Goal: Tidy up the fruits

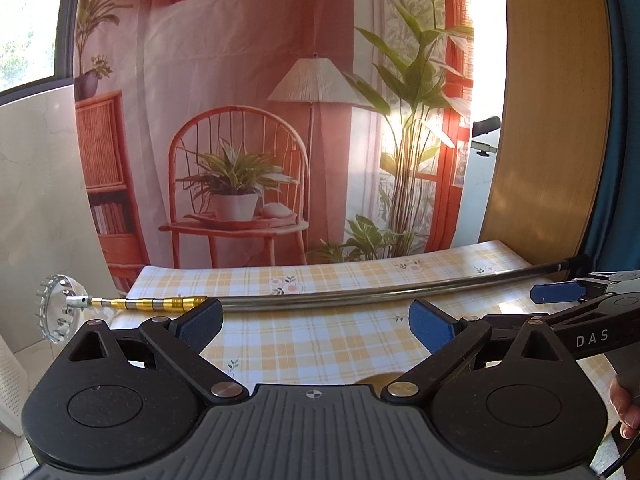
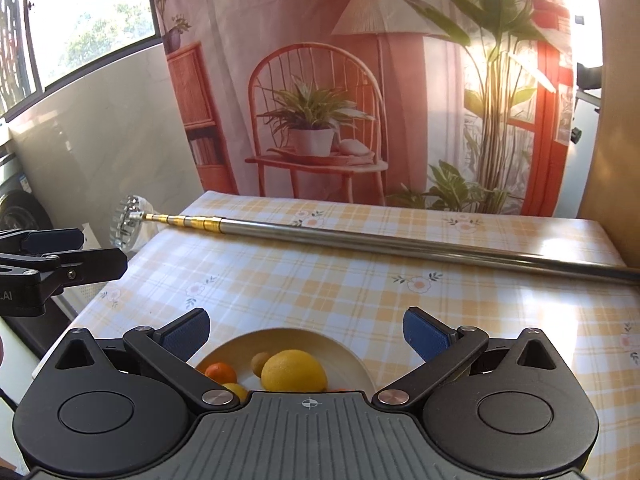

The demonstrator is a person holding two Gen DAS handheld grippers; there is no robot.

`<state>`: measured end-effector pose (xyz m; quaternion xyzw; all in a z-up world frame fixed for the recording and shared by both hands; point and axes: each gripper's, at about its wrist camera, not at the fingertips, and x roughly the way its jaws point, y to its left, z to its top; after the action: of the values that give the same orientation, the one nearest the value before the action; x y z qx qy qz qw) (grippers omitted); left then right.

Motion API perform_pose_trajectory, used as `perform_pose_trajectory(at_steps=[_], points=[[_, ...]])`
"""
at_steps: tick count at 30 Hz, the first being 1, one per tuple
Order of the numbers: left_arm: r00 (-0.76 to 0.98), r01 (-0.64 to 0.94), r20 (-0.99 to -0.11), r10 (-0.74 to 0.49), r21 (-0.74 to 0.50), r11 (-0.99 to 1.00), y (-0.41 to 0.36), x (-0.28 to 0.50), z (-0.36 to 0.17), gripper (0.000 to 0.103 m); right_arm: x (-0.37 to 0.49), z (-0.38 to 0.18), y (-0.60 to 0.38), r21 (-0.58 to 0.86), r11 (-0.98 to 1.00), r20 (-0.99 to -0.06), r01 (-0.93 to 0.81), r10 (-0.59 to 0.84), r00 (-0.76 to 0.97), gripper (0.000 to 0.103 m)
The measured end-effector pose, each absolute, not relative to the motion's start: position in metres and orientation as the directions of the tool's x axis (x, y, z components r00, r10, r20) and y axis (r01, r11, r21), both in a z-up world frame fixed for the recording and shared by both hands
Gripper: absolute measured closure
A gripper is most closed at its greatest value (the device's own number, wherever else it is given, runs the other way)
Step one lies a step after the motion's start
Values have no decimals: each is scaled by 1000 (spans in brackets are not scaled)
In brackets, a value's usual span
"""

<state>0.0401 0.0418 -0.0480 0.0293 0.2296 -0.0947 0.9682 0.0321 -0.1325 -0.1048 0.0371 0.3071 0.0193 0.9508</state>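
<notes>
A cream bowl (image 2: 344, 354) sits on the checked tablecloth just in front of my right gripper (image 2: 306, 330), which is open and empty above its near rim. In the bowl lie a large lemon (image 2: 294, 370), a small brown kiwi (image 2: 260, 360), an orange mandarin (image 2: 221, 372) and a small yellow fruit (image 2: 236, 390), partly hidden by the gripper body. My left gripper (image 1: 316, 320) is open and empty over the table; it shows at the left in the right wrist view (image 2: 60, 256). The right gripper also shows at the right in the left wrist view (image 1: 568, 300).
A long telescopic metal pole (image 2: 400, 242) with a gold section and a clear toothed head (image 2: 130, 220) lies across the far part of the table (image 2: 320, 280); it also shows in the left wrist view (image 1: 360, 294). A printed backdrop hangs behind. A wooden panel (image 1: 552, 120) stands at the right.
</notes>
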Motion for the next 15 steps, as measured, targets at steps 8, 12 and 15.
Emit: perform_pose_trajectory(at_steps=[8,12,15], points=[[908,199,-376,-185,-1,980,34,31,-23,0,17,-68,-143,93,995,-530,44,11,848,0],[910,200,-365,-195,-26,979,33,30,-20,0,11,-53,-141,51,997,-502,60,-26,865,0],[908,206,-366,-205,-38,978,35,30,-21,0,6,-46,-137,17,997,-480,71,-54,875,0]])
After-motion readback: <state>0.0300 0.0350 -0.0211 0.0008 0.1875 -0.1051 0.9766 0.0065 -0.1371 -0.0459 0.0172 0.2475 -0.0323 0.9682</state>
